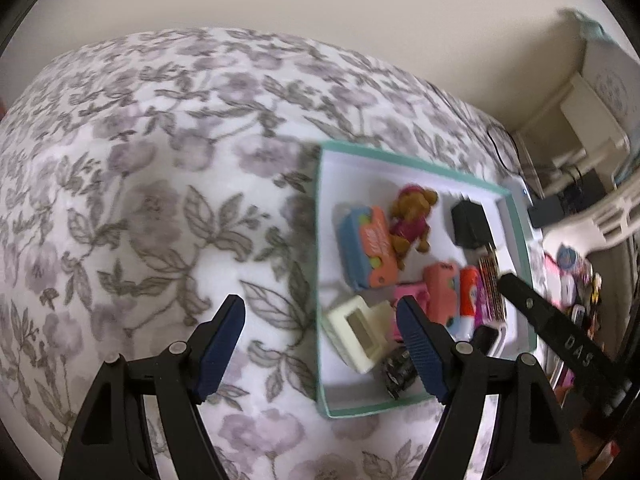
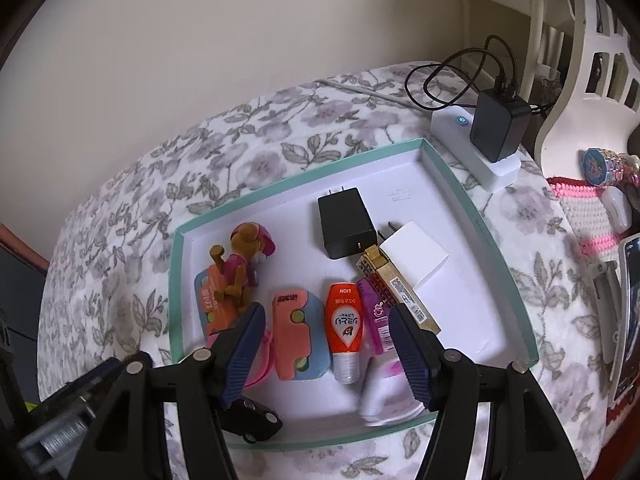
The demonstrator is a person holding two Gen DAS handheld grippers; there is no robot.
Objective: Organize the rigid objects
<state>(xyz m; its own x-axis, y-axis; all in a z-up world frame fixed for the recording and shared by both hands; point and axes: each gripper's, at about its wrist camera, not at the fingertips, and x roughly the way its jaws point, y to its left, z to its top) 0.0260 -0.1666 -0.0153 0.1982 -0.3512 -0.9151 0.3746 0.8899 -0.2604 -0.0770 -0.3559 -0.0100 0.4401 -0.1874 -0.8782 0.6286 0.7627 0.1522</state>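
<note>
1. Shallow teal-rimmed white cardboard tray (image 2: pixel 476 216) lies on the floral-print bedspread (image 1: pixel 160 160); used as landmark.
2. Inside tray: black wall charger (image 2: pixel 346 228) near far side, white charger block (image 2: pixel 416 258) just right of it, gold patterned box (image 2: pixel 396 288) in front of both.
3. Orange squeeze tube (image 2: pixel 346 328) and coral-blue toy case (image 2: pixel 296 332) lie near tray's front; brown puppy figure (image 2: pixel 244 260) at tray's left.
4. Left claw (image 1: pixel 322 322) apart, empty, over tray's left edge.
5. Right claw (image 2: pixel 326 328) apart, empty, over tray's front; tube and case between its fingers, untouched.
</note>
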